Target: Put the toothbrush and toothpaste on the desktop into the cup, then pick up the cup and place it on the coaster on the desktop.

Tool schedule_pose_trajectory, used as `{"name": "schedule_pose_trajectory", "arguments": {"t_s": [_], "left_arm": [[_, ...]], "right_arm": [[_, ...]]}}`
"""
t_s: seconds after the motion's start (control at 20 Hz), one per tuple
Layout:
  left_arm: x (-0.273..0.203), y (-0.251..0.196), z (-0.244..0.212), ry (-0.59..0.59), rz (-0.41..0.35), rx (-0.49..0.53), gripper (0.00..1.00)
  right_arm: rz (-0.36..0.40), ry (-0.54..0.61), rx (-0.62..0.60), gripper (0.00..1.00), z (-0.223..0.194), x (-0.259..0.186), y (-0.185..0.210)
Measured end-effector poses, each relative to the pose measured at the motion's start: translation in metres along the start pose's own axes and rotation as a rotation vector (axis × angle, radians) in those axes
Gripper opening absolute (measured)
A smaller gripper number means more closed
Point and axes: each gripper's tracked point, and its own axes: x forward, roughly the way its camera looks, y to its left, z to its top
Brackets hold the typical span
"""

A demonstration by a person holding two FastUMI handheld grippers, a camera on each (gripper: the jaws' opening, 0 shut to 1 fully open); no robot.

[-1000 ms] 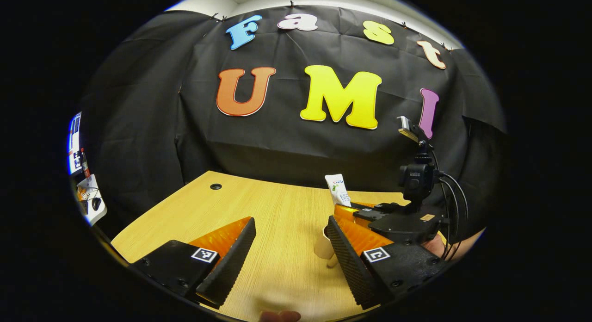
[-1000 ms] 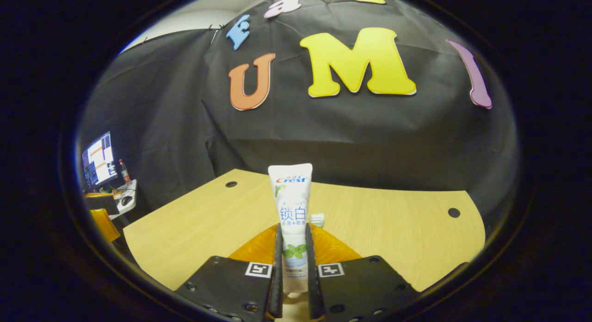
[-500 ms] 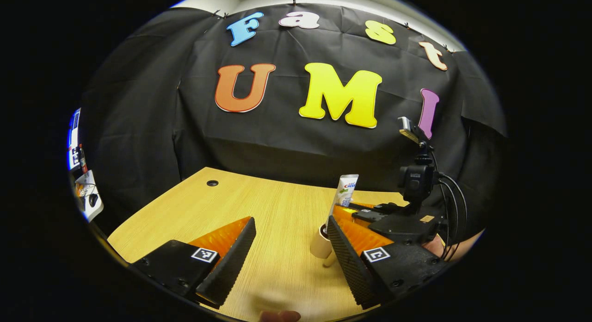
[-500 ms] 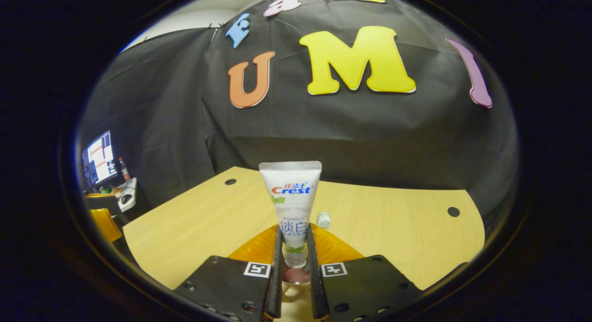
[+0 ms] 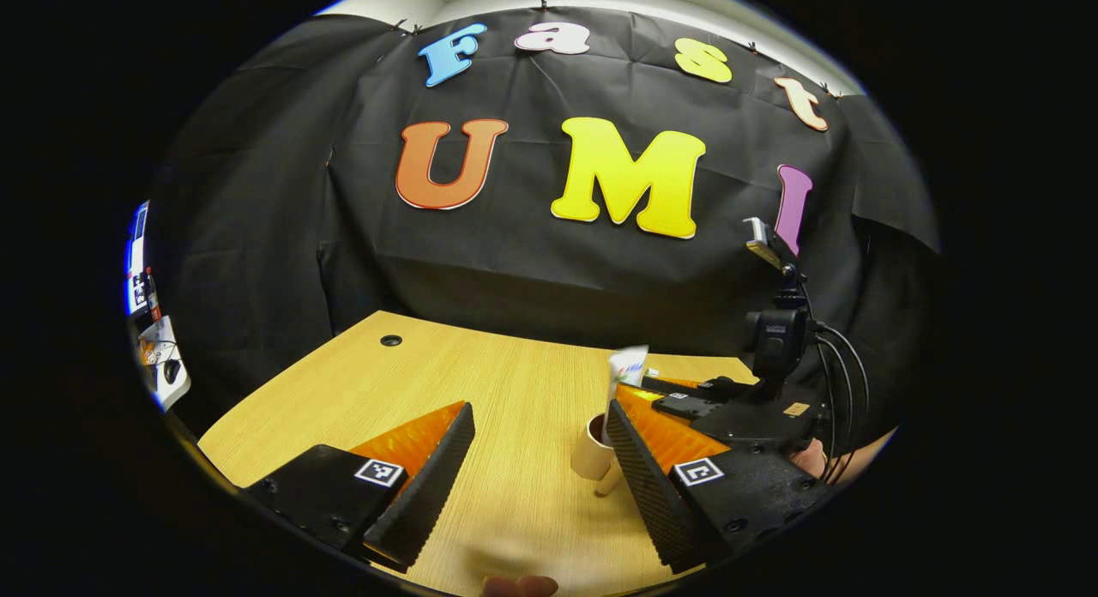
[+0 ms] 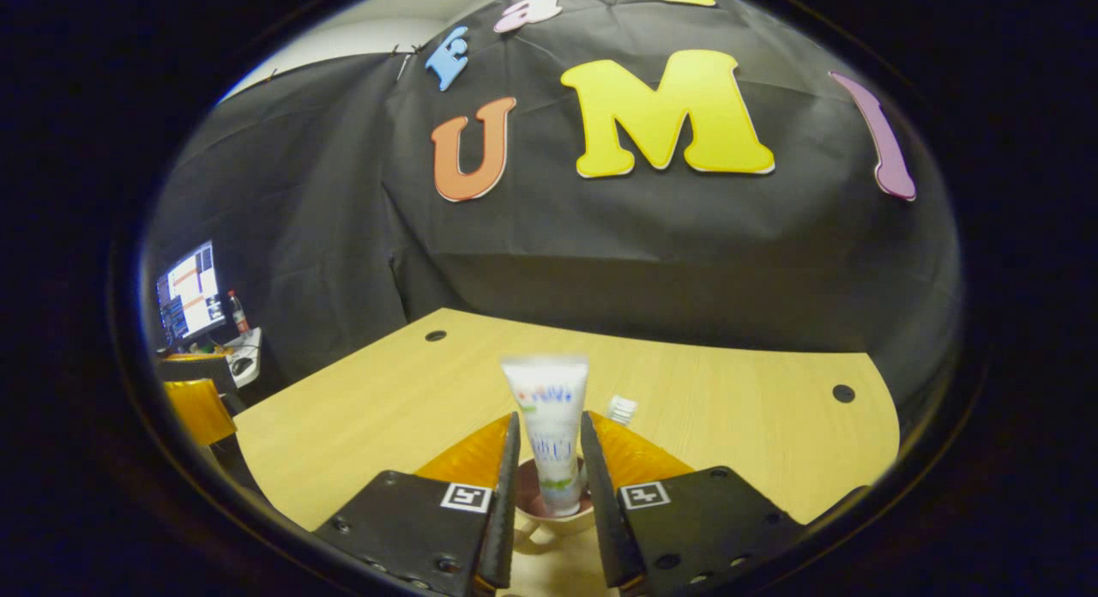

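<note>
In the right gripper view the right gripper [image 6: 549, 485] stands directly above the cup [image 6: 553, 518], its fingers parted a little; the toothpaste [image 6: 549, 430] stands upright between them with its lower end down inside the cup, blurred, and a narrow gap shows on each side of the tube, so the fingers do not press on it. The cup sits on the wooden desktop [image 6: 738, 425], pale outside and dark reddish inside, with its handle showing below its rim; just beyond the cup and a little to its right a small white bristled head, seemingly the toothbrush [image 6: 622, 408], peeks over the right finger; whether it rises out of the cup or lies behind it cannot be told.

In the left gripper view the left gripper [image 5: 536, 460] hangs over the desktop [image 5: 429, 374] to the left of the cup [image 5: 592, 449], its fingers spread wide with nothing between them; the cup is partly hidden behind its right-hand finger, and the toothpaste [image 5: 626, 367] rises out of the cup, tilted slightly. The right gripper [image 5: 665, 391] reaches over the cup from the right, with its camera mount and cables above it; part of a hand [image 5: 806, 460] holding it shows below the cables. A fingertip [image 5: 519, 587] shows at the bottom edge, nearer than the cup.
</note>
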Motion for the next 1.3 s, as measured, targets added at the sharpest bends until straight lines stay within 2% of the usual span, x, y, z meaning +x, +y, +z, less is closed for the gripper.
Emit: {"name": "schedule_pose_trajectory", "arguments": {"t_s": [0.05, 0.15, 0.2, 0.35, 0.45, 0.5, 0.55, 0.6, 0.75, 1.05, 1.2, 1.3], "left_arm": [[0.001, 0.000, 0.000, -0.002, -0.001, -0.001, 0.98], [0.001, -0.003, 0.000, -0.001, -0.004, -0.001, 0.98], [0.000, -0.005, 0.000, 0.001, -0.006, 0.001, 0.98], [-0.001, -0.011, 0.001, 0.001, -0.019, 0.005, 0.98], [-0.002, -0.018, 0.002, -0.002, -0.028, 0.004, 0.98], [-0.002, -0.022, 0.002, -0.005, -0.033, 0.003, 0.98], [-0.002, -0.027, 0.002, -0.001, -0.040, 0.001, 0.98], [-0.002, -0.033, 0.001, 0.004, -0.051, -0.002, 0.98], [-0.003, -0.050, -0.001, 0.018, -0.071, -0.009, 0.98], [0.008, -0.086, -0.040, 0.188, -0.100, -0.015, 0.98], [0.021, -0.096, -0.055, 0.279, -0.091, -0.023, 1.00], [0.032, -0.096, -0.066, 0.352, -0.070, -0.023, 0.98]], "right_arm": [[-0.002, -0.001, -0.003, 0.36, 0.000, 0.000, 0.000], [0.003, -0.004, 0.006, 0.36, 0.001, -0.004, 0.000], [-0.003, -0.008, 0.009, 0.43, 0.003, -0.009, -0.001], [-0.005, -0.028, 0.009, 0.46, 0.011, -0.024, -0.003], [-0.011, -0.033, -0.005, 0.58, 0.013, -0.039, -0.007], [-0.025, -0.037, -0.014, 0.71, 0.015, -0.047, -0.013], [-0.041, -0.043, -0.016, 0.71, 0.017, -0.059, -0.020], [-0.058, -0.053, -0.009, 0.77, 0.019, -0.073, -0.027], [-0.110, -0.078, -0.008, 0.84, 0.024, -0.116, -0.045], [-0.192, -0.049, 0.029, 0.86, 0.012, -0.200, -0.083], [-0.231, -0.042, 0.059, 0.88, 0.006, -0.235, -0.102], [-0.265, -0.038, 0.070, 0.88, 0.001, -0.251, -0.116]]}}
